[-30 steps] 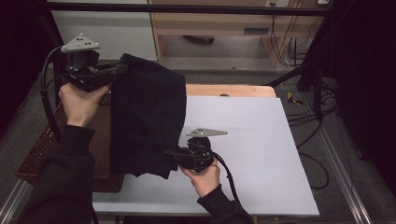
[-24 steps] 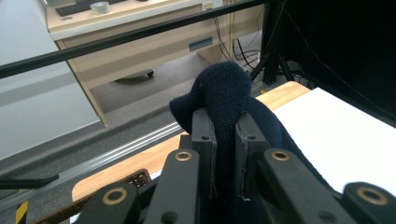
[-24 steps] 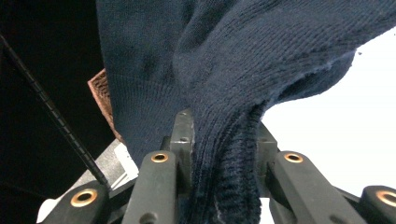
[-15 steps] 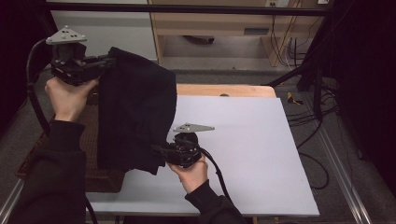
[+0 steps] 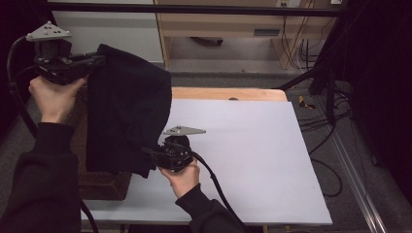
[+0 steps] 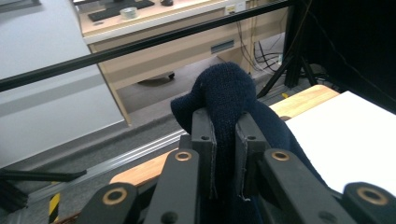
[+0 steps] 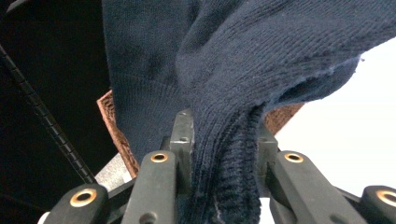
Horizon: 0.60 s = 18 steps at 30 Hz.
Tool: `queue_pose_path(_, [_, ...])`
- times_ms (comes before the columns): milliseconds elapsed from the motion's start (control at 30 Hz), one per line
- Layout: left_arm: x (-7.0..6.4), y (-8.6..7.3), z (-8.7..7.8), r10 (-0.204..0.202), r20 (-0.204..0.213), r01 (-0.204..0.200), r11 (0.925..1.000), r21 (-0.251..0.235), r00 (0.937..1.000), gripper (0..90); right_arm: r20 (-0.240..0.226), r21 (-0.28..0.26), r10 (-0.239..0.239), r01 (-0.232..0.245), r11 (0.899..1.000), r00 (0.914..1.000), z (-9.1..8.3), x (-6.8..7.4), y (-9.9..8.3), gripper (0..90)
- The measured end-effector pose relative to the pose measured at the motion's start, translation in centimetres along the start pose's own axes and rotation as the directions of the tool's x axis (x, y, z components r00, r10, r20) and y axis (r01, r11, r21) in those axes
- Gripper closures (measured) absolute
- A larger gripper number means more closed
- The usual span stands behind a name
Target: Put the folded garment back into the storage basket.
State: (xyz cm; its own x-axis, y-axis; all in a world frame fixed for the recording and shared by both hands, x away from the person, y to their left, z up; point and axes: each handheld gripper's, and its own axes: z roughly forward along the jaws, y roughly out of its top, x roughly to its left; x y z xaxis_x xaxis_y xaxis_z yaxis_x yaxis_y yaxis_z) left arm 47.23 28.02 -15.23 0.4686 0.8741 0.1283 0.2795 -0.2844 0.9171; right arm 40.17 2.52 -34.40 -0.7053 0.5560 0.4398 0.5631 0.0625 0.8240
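sweater (image 5: 127,111): hangs off the counter's left edge, stretched between both claws, over the basket
left claw (image 5: 99,59): up high at the far left, clamped on the sweater's top end
right claw (image 5: 148,155): lower down, near the counter's front left, pinching the sweater's bottom hem
basket (image 5: 99,182): just left of the counter (image 5: 252,160), under and behind the sweater
desk (image 5: 218,24): on the floor behind the counter

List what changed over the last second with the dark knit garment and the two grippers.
The left gripper rose and swung further left, lifting the top edge of the dark knit garment with it. The right gripper slid left along the white table, drawing the lower hem over. Both stayed clamped on the cloth throughout; the brown basket did not move.
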Motion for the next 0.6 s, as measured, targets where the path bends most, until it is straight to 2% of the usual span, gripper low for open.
queue_pose_path(333, [2.2, -0.4, -0.7, -0.015, -0.037, 0.016, 0.9998, 0.009, 0.9992, 79.9, -0.012, -0.006, -0.001, 0.001, 1.000, 0.9999, 2.4, 1.0, 0.5, 70.6])
queue_pose_path(600, [3.9, -1.0, -1.1, -0.011, -0.062, 0.013, 0.9997, 0.019, 0.9980, 80.0, -0.015, -0.006, -0.017, 0.017, 1.000, 0.9997, 4.7, 2.0, 0.5, 70.6])
